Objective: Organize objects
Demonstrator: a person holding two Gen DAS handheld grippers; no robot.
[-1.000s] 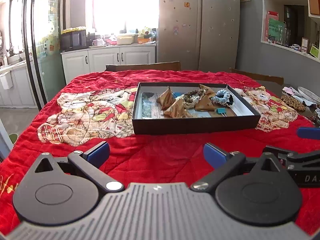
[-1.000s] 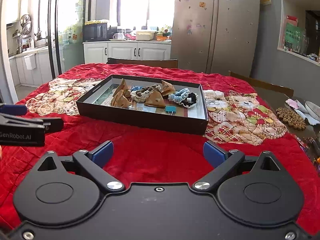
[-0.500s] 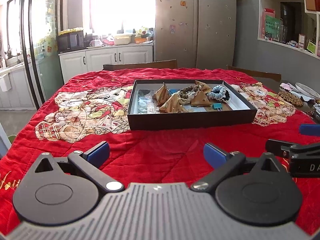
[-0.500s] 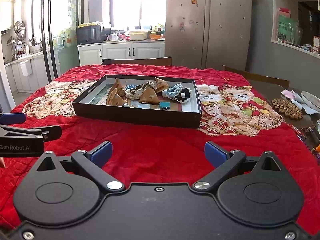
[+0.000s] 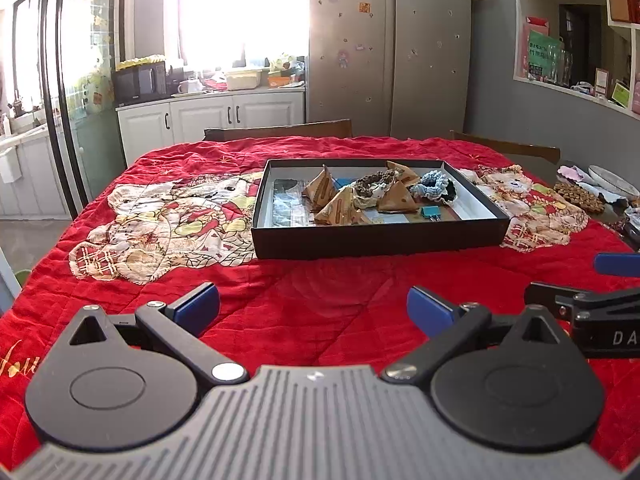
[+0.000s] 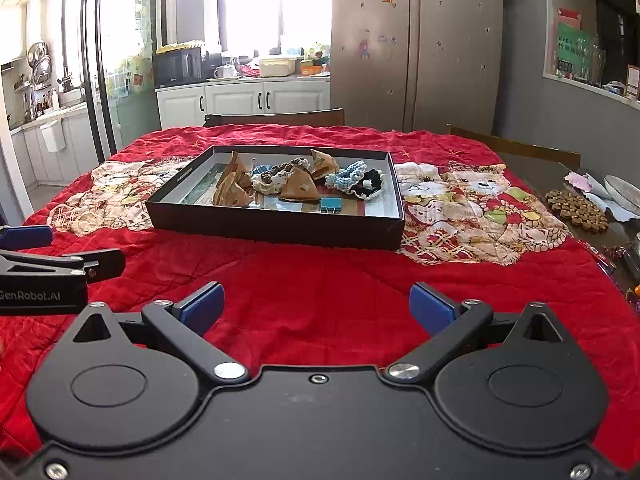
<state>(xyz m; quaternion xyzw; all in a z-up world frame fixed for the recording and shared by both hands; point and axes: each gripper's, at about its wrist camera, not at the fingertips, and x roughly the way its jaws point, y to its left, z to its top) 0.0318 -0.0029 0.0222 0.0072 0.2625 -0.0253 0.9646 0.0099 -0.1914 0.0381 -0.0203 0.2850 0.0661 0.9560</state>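
Note:
A shallow black box (image 5: 376, 237) (image 6: 280, 230) sits on the red quilted tablecloth. It holds several tan pyramid packets (image 5: 340, 208) (image 6: 298, 188), scrunchies (image 5: 434, 184) (image 6: 356, 178), a teal binder clip (image 5: 431, 212) (image 6: 331, 205) and a clear packet (image 5: 286, 204). My left gripper (image 5: 313, 310) is open and empty, low over the cloth in front of the box. My right gripper (image 6: 317, 307) is open and empty, beside it to the right. Each gripper shows at the edge of the other's view.
A round cork trivet (image 6: 576, 210) (image 5: 580, 197), a plate (image 6: 624, 190) and small items lie on the bare table at the right. Wooden chair backs (image 5: 280, 130) stand behind the table. Bare red cloth (image 6: 320, 276) lies between grippers and box.
Both grippers have drawn back and risen slightly from the box, so it looks smaller and farther. Both stay open and empty.

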